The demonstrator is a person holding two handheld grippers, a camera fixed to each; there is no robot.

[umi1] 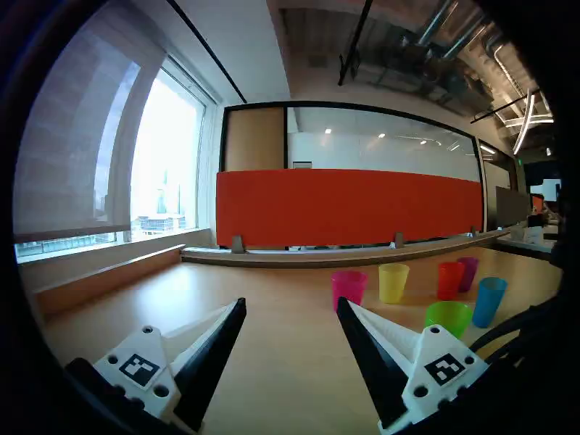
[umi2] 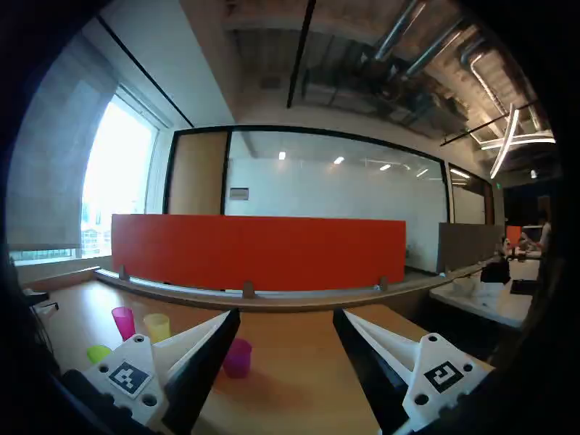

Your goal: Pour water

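While the left gripper (umi1: 290, 301) and right gripper (umi2: 285, 312) hang wide open and empty above the wooden table (umi1: 290, 377), the pink cup (umi1: 349, 288), yellow cup (umi1: 393, 282), green cup (umi1: 448, 317) and blue cup (umi1: 489, 301) crowd together; a finger reaching in could topple a light neighbour, and I cannot tell which holds water

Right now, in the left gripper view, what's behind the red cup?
A purple cup stands just behind the red cup, which covers its left side. Beyond them is the orange partition.

Half-hidden purple cup (umi1: 471, 270) behind red cup (umi1: 449, 280)
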